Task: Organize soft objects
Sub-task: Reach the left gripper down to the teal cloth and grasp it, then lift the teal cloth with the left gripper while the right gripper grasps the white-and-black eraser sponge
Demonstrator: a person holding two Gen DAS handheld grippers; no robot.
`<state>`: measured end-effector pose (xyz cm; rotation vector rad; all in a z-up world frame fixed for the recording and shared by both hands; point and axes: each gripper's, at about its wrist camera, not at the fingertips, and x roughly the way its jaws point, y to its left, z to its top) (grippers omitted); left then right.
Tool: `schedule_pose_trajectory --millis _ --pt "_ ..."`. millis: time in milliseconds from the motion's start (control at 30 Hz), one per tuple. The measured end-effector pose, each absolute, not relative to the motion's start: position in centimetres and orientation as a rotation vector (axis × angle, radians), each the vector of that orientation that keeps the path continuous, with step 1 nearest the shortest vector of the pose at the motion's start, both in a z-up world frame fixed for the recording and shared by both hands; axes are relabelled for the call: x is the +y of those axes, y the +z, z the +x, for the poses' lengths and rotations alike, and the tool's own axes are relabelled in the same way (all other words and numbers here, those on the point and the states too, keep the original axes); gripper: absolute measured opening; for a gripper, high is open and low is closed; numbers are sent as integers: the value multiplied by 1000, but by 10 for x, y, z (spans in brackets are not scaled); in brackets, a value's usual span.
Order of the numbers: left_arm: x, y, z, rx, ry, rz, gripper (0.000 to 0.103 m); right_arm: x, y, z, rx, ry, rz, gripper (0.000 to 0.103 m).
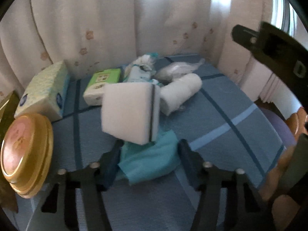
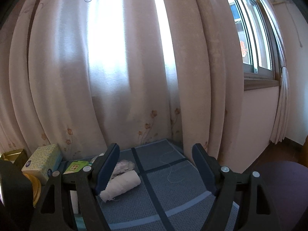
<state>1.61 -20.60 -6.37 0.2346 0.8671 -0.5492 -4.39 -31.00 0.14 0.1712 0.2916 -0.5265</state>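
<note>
We hold the left gripper (image 1: pixel 149 150) over the blue checked worktop (image 1: pixel 221 115), its jaws apart astride a teal cloth (image 1: pixel 150 159), pads not visibly pressing it. A white sponge (image 1: pixel 130 113) sits tilted just beyond the cloth. A gauze roll (image 1: pixel 181 94) lies near the worktop's middle, a tissue box (image 1: pixel 44 92) at the left edge. Our right gripper (image 2: pixel 156 167) hangs released, holding nothing.

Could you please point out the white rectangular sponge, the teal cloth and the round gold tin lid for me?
white rectangular sponge (image 1: pixel 127 113): left wrist view, middle of its broad white face.
teal cloth (image 1: pixel 150 159): left wrist view, centre of the crumpled fabric.
round gold tin lid (image 1: pixel 21 150): left wrist view, its pink top.
</note>
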Motion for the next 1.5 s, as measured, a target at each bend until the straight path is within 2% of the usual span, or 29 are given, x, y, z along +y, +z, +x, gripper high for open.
schedule_pose_trajectory --millis 33,133,233,400,633,900,1500 --pt "-206 -64 15 867 -566 231 37 -310 1 -44 292 -528 174 80" --pt "-208 -63 10 859 -588 232 24 -312 1 -44 295 -537 179 80" --pt "-204 -61 9 850 -605 216 16 -311 1 -44 292 -544 177 80" --pt "-191 -52 -1 814 -622 193 14 -307 0 -43 292 -553 159 80" --pt "-174 -32 -38 644 -665 202 14 -306 -1 -41 291 -566 145 80" --pt "-144 -7 -31 536 -541 190 14 -303 0 -41 286 -572 129 80" --pt "-79 -16 0 512 -313 162 14 -294 1 -37 287 -575 70 80"
